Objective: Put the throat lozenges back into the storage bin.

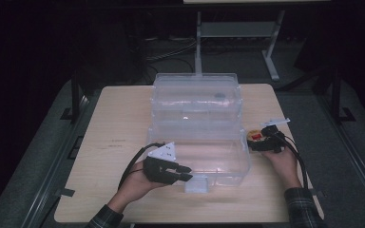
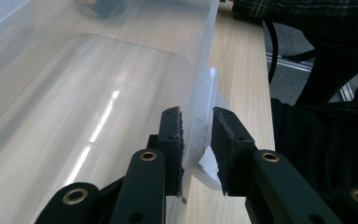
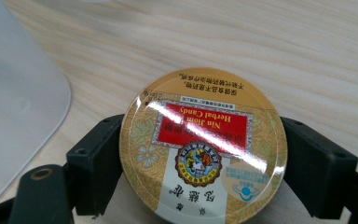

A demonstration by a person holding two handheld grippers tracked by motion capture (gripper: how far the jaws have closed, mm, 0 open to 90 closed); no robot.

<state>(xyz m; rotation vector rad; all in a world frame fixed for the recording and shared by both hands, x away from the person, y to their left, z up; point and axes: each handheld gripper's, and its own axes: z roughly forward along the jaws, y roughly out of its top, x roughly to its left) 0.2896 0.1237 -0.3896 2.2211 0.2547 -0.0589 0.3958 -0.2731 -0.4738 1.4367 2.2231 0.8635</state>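
Observation:
A clear plastic box (image 1: 218,164) stands on the wooden table with its lid (image 1: 195,92) tilted up at the back. My left gripper (image 1: 186,173) is at the box's front wall (image 2: 196,93), one jaw inside and one outside, shut on the wall beside its latch tab (image 2: 207,165). At the box's right end my right gripper (image 1: 256,141) lies low on the table. A round gold and red herbal candy tin (image 3: 205,149) sits between its jaws with both pads against its rim. The same tin (image 1: 255,136) lies just outside the box.
A small dark round thing (image 1: 220,96) shows through the raised lid. The table (image 1: 119,137) has bare wood left of the box and along the front edge. Beyond the far edge stand white desk legs (image 1: 271,61) and floor cables.

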